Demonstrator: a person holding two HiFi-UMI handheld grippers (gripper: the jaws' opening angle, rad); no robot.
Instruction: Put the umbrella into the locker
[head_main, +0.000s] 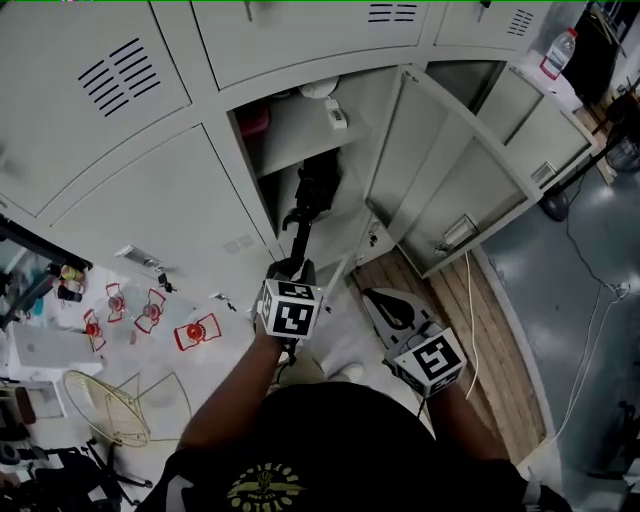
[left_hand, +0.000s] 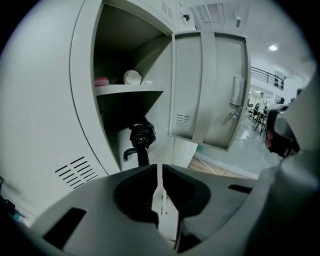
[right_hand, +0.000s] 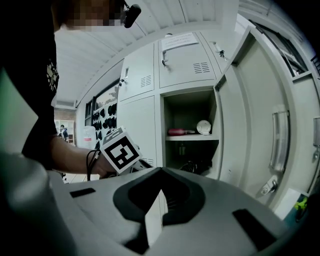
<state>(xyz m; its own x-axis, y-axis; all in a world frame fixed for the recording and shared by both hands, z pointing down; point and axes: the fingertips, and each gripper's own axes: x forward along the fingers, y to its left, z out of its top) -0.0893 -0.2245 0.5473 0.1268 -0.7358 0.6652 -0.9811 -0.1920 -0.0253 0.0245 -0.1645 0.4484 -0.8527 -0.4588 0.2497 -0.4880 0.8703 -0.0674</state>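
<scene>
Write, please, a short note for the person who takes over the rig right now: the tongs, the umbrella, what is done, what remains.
The left tongs are shut with nothing between them, and point into the locker.
The right tongs are shut and empty, and face the locker.
The umbrella is black and stands upright in the lower compartment, under the shelf. Its lower end is hidden behind the left tongs, so I cannot tell if it is fully in.
The door is open.
Done: the umbrella seems to be placed.
Left: check that it sits wholly inside; perhaps shut the door.
</scene>
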